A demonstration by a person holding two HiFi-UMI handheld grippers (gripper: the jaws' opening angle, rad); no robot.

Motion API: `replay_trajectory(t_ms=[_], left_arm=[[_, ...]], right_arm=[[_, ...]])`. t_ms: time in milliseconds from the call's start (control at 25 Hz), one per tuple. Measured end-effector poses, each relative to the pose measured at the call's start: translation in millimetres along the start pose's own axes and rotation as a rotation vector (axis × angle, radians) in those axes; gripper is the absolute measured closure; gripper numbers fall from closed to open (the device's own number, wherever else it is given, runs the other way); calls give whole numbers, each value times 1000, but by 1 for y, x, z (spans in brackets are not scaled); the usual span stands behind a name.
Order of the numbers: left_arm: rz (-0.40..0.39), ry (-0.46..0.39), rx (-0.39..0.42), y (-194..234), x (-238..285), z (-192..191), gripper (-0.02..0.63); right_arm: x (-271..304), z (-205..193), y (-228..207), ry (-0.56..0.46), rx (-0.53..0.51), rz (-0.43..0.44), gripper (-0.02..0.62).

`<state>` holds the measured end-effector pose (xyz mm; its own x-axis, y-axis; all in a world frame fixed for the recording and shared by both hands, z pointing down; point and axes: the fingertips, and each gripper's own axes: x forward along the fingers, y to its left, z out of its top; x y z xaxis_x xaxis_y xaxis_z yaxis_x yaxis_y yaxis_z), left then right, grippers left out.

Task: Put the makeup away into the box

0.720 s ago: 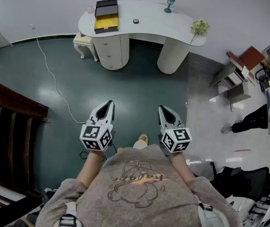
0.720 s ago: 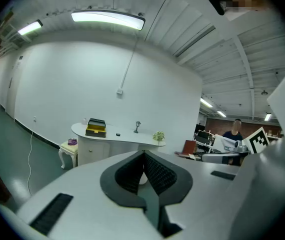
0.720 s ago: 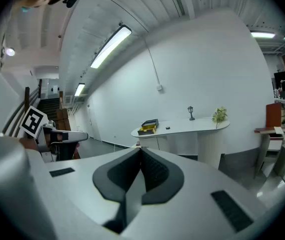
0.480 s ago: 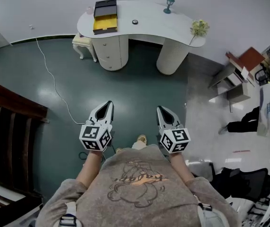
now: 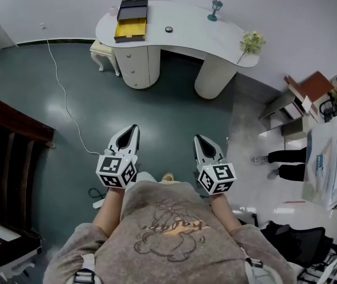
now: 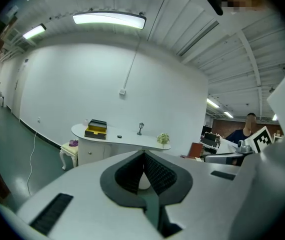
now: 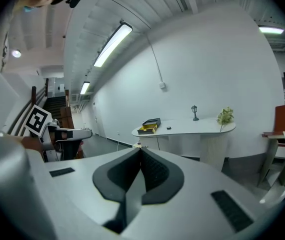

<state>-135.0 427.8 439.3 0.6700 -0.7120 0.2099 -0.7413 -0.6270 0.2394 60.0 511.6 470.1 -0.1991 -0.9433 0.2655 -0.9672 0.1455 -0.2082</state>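
Teal floor (image 5: 174,111), white desk (image 5: 192,37) upper centre, well away.
Left gripper (image 5: 133,129) and right gripper (image 5: 198,139) closed, empty: box (image 5: 130,23) not yet in reach.

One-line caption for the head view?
A person with left tool and right tool shut, on green floor, facing desk bearing box.

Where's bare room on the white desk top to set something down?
Biggest free patch on the desk top: the middle, bordered by the small round dark item, the lamp figure and the plant. A narrower strip lies between the open box and that round item. The left end is crowded: the box fills it.
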Motion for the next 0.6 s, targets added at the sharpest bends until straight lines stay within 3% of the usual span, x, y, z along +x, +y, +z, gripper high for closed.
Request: replay_trajectory(t_ms=[600], left_arm=[[16, -24, 5, 4, 68, 14, 584]], right_arm=[[41, 9, -56, 8, 8, 7, 592]])
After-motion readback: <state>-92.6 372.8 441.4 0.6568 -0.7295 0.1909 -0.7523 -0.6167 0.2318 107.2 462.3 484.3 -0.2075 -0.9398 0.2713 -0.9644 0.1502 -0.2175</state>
